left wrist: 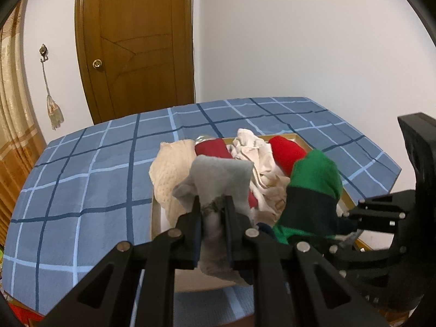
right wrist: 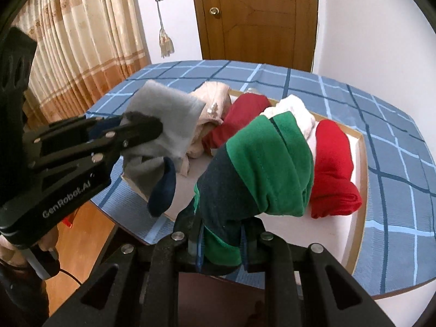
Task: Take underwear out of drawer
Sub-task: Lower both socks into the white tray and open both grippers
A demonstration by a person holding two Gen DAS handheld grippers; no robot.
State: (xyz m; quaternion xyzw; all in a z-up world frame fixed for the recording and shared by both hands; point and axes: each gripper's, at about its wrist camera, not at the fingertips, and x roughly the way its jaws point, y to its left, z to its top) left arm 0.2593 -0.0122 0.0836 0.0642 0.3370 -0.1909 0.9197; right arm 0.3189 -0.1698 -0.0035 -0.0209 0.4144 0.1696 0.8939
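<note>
Clearly the left gripper (left wrist: 212, 209) pinches a grey piece (left wrist: 218, 179) and the right gripper (right wrist: 222, 241) a green one (right wrist: 261, 163), both lifted over the drawer (right wrist: 357, 179); each hold looks shallow, I think, so either could drop back.

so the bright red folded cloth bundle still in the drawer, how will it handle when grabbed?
Likely floppy: the bright red folded cloth bundle is soft fabric, like the green and navy garment drooping from the right gripper. Probably light. Its fold may open when lifted.
</note>
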